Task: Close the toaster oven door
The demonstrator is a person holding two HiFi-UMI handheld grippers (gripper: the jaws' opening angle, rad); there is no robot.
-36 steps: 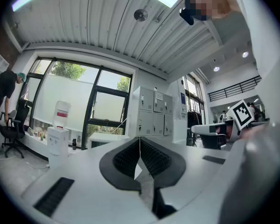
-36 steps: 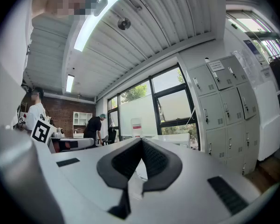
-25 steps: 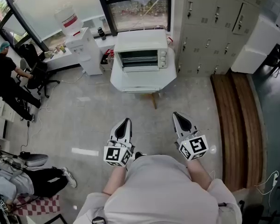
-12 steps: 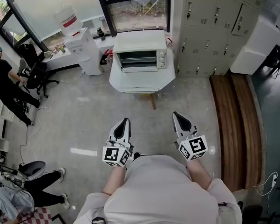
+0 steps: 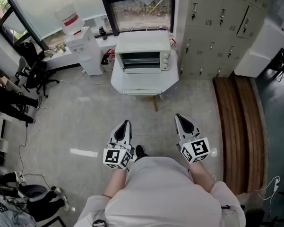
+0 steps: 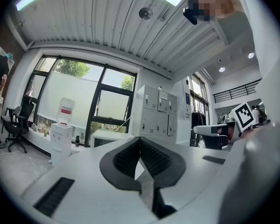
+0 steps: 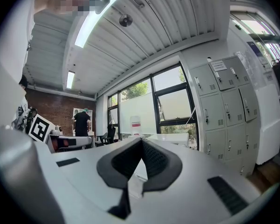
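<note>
Both clenched empty, the left tool point(image 5: 126, 122) and right tool point(image 5: 178, 116) sit far from the toaster oven point(image 5: 142, 42) ahead (door point(image 5: 142, 72) open); a hasty shove could skid it.

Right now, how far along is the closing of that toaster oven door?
Nothing is done yet: the toaster oven has its door down, racks showing. In hand: nothing. The left gripper and right gripper have jaws shut and empty, held by the person's body, well short of the oven. Left to do: walk up and lift the door shut.
</note>
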